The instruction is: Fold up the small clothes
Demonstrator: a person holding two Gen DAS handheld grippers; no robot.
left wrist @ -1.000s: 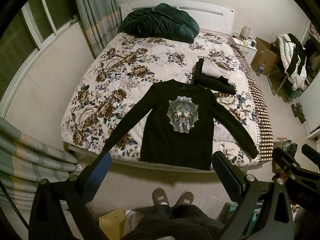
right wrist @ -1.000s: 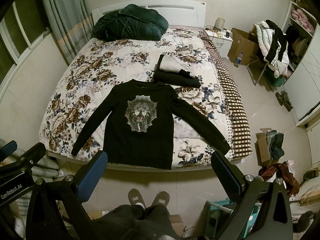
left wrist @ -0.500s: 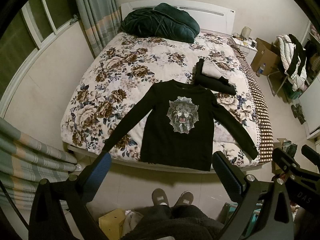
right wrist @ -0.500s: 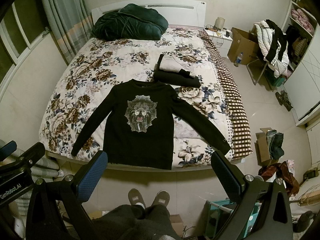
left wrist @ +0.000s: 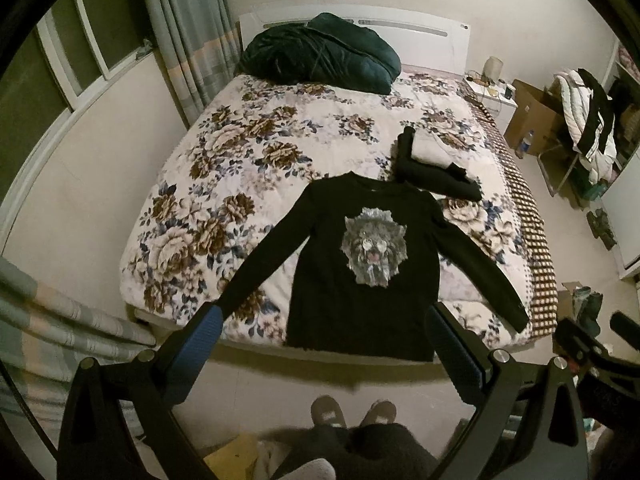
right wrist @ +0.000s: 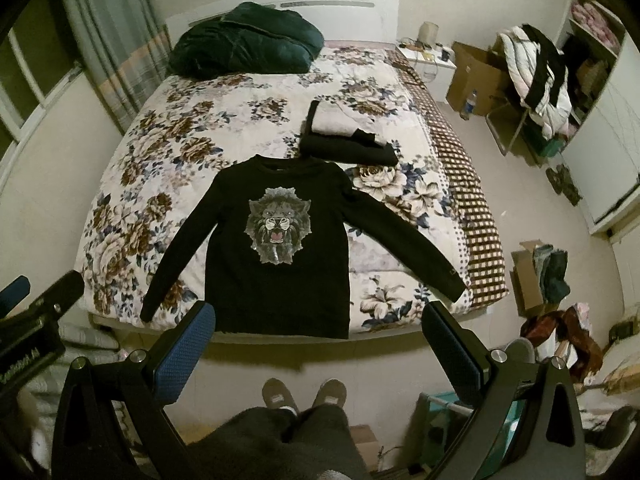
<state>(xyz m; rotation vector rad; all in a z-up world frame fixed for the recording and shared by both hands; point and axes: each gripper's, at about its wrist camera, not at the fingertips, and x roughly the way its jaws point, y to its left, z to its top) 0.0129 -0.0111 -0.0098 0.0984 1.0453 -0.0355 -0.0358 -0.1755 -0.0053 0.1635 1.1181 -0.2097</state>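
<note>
In the left wrist view, one black long-sleeved sweater (left wrist: 362, 268) lay flat, face up, in the lower middle of the frame on the bed (left wrist: 256, 184), its two sleeves spread outward and its hem at the near edge; a grey lion-face print (left wrist: 374, 254) sat on the chest. One folded stack of clothes (left wrist: 434, 168), black around a pale layer, lay just beyond the sweater's right shoulder, and one dark green bundled quilt (left wrist: 320, 58) rested against the white headboard at upper centre. The bedcover was cream with large brown and blue flowers, a checked blanket edging its right side. A striped curtain (left wrist: 188, 36) hung at upper left beside a window. The left gripper (left wrist: 326, 346) filled the bottom, its two fingers (left wrist: 200, 346) set wide apart and empty, blue textured pads facing inward, held above the floor short of the bed. Two slippered feet (left wrist: 352, 410) stood below. In the right wrist view, the same single sweater (right wrist: 280, 248) lay at centre, the one stack (right wrist: 348, 140) above it, one cardboard box (right wrist: 478, 76) and a clothes-draped rack (right wrist: 536, 76) at upper right on pale tile. The right gripper (right wrist: 320, 344) likewise had its two fingers (right wrist: 188, 348) spread wide, gripping nothing.
</note>
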